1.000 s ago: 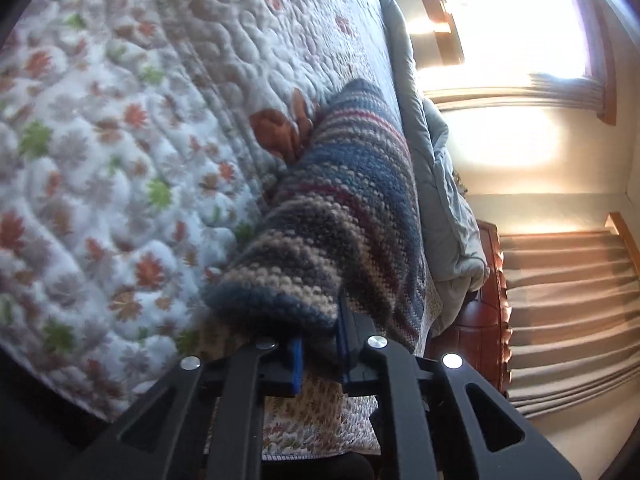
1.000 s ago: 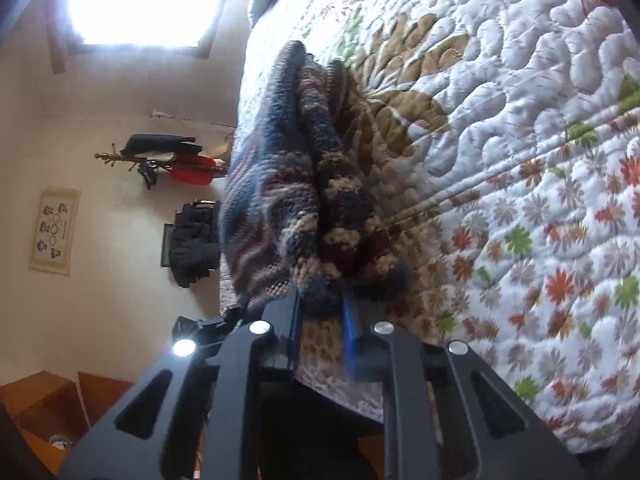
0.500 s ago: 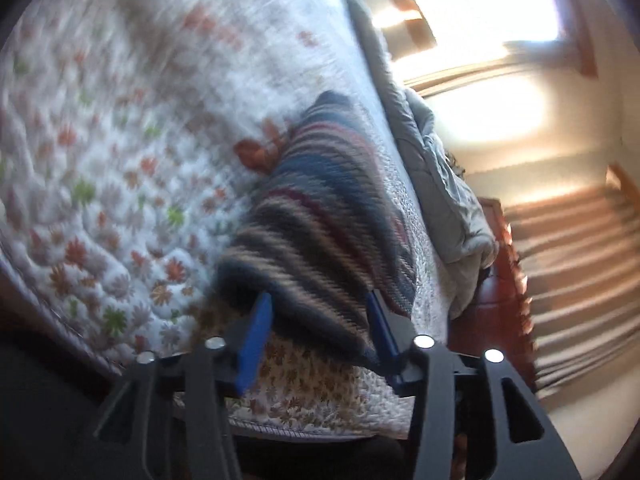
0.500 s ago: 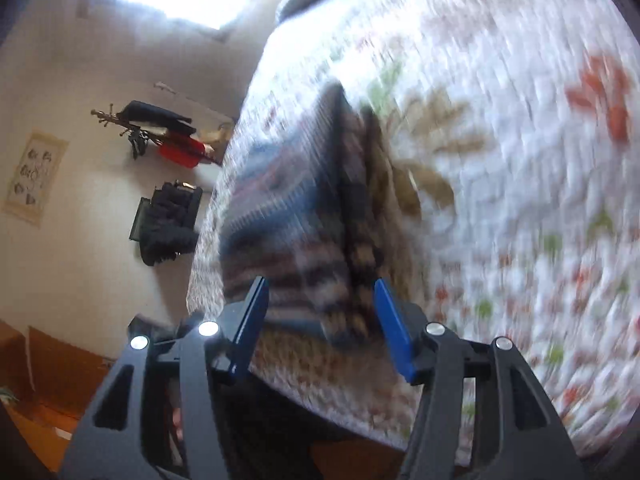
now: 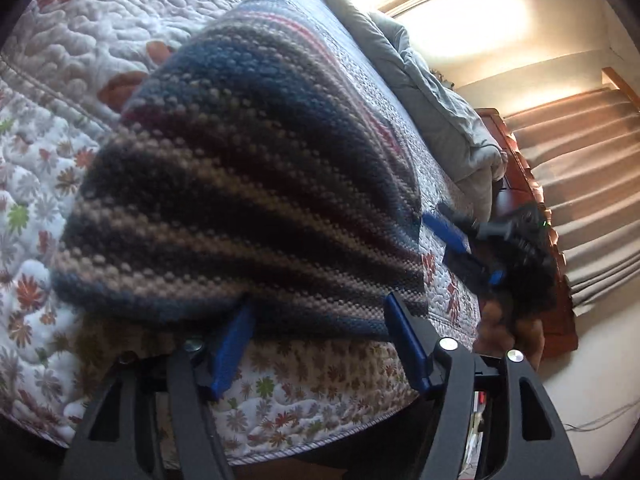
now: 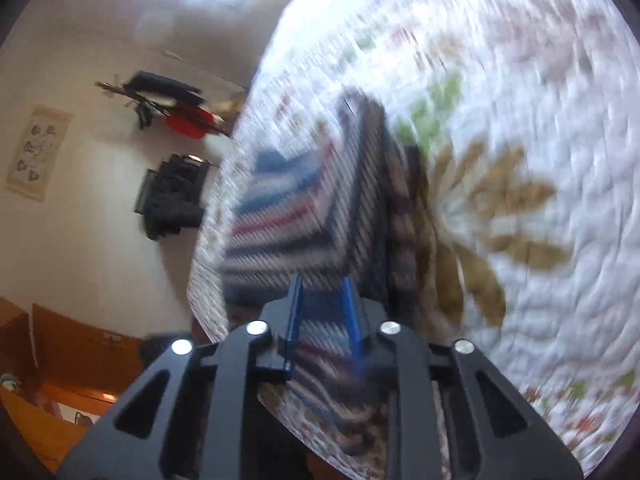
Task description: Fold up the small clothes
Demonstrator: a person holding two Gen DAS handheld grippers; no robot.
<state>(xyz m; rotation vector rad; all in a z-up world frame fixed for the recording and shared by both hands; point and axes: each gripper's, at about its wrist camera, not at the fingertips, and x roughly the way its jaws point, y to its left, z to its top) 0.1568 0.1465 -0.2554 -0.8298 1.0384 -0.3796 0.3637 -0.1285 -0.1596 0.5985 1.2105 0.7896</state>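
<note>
A striped knit garment (image 5: 248, 184) in blue, tan and maroon lies folded on the leaf-patterned quilt (image 5: 60, 92), close to the bed's near edge. My left gripper (image 5: 320, 340) is at its near hem, jaws opening wide; the hem lies between the blue pads (image 5: 236, 340) with none of them pressing it. The right gripper (image 5: 468, 252), held by a hand (image 5: 508, 328), is at the garment's right corner. In the blurred right wrist view my right gripper (image 6: 323, 316) is closing, its narrow gap filled by the garment (image 6: 288, 216).
A grey duvet (image 5: 432, 92) is bunched along the far side of the bed. Wooden furniture (image 5: 532, 216) and tan curtains (image 5: 580, 184) stand past the bed. A rack with dark and red items (image 6: 176, 108) hangs on the wall, above a wooden cabinet (image 6: 80, 352).
Both grippers let go of the garment's folded edge and pulled back. The left has kept opening. The right opened wide, then narrowed again on the garment's edge. Both views rolled.
</note>
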